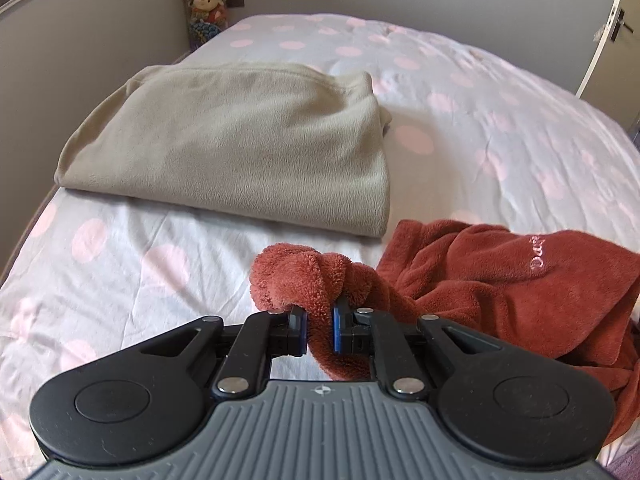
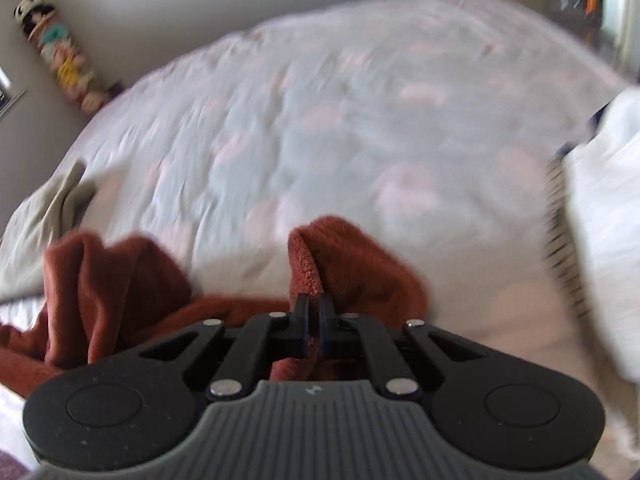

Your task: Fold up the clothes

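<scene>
Left wrist view: the left tongs (image 1: pixel 319 330) are clamped on a bunched fold of a rust-red fleece garment (image 1: pixel 500 280), with the pile fabric rising above the two blue-faced pads (image 1: pixel 337 330) and hanging down between them. The rest of the garment lies crumpled on the bed (image 1: pixel 460 92) to the right of the tongs, and pale embroidered lettering (image 1: pixel 536 254) shows on its upper layer; the letters cannot be read. A beige fleece garment (image 1: pixel 240 140), already folded into a flat rectangle, lies on the bed beyond the tongs and to their left, just beside the red one but apart from it. The bed carries a white cover with pink dots. A column of stuffed toys (image 1: pixel 204 0) stands in the far corner against the grey wall, and a door handle (image 1: pixel 618 24) shows at the upper right. Right wrist view, which is motion-blurred: the right tongs (image 2: pixel 314 330) are nearly closed on another edge of the same red garment (image 2: pixel 120 280), the fabric standing up in a peak above the jaws. More of the garment trails to the left over the bed cover (image 2: pixel 360 100). A corner of the beige garment (image 2: pixel 48 208) shows at the left edge. A white cloth item (image 2: pixel 604 208) with a dark striped band lies at the right edge; its kind cannot be told.
</scene>
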A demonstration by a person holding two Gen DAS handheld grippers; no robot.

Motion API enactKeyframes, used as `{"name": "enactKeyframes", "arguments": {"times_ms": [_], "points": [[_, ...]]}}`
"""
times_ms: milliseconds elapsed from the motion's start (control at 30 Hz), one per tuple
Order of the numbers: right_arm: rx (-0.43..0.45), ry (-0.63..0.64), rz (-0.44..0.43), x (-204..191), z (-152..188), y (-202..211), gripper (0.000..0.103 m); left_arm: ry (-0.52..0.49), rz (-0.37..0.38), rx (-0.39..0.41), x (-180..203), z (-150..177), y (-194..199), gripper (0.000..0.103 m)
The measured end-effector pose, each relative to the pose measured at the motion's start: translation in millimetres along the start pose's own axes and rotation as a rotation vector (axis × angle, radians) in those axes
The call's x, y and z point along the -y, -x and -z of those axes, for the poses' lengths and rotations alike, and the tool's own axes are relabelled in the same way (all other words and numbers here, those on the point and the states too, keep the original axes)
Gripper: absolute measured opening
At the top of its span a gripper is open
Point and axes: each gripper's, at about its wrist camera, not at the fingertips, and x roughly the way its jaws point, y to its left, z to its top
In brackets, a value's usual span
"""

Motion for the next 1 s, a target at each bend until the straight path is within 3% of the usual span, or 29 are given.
{"name": "enactKeyframes", "arguments": {"times_ms": [100,200,433,600,733,800,1000], "points": [[0.083,-0.038,0.064,24.8,-12.4,47.8,0.005,0.018,0.005,0.017,-10.6,6.6,1.9,0.009],[0.095,-0.070,0.137,56.5,-5.5,79.9,0.005,0.043,-0.005,0.006,-23.1,16.9,-2.6,0.009],[-0.111,-0.196,0.267,129.8,82.3,60.3,0.001,0.047,-0.036,-0.026,-28.1,30.4,-14.8,0.009],[-0.152,-0.295,0.231,153.8,107.6,64.4,0.006,0.029,-0.044,-0.032,-25.0,29.0,-12.5,0.009],[-0.104,-0.268,0.172,136.1,85.4,66.7,0.016,0.022,-0.058,-0.035,-20.7,29.8,-14.0,0.009],[-0.089,-0.242,0.132,119.9,71.0,59.7,0.034,0.022,-0.063,-0.037,-19.4,30.6,-14.9,0.009],[-0.109,-0.171,0.036,69.2,39.4,17.5,0.038,0.032,-0.068,-0.051,-20.9,33.7,-17.3,0.009]]}}
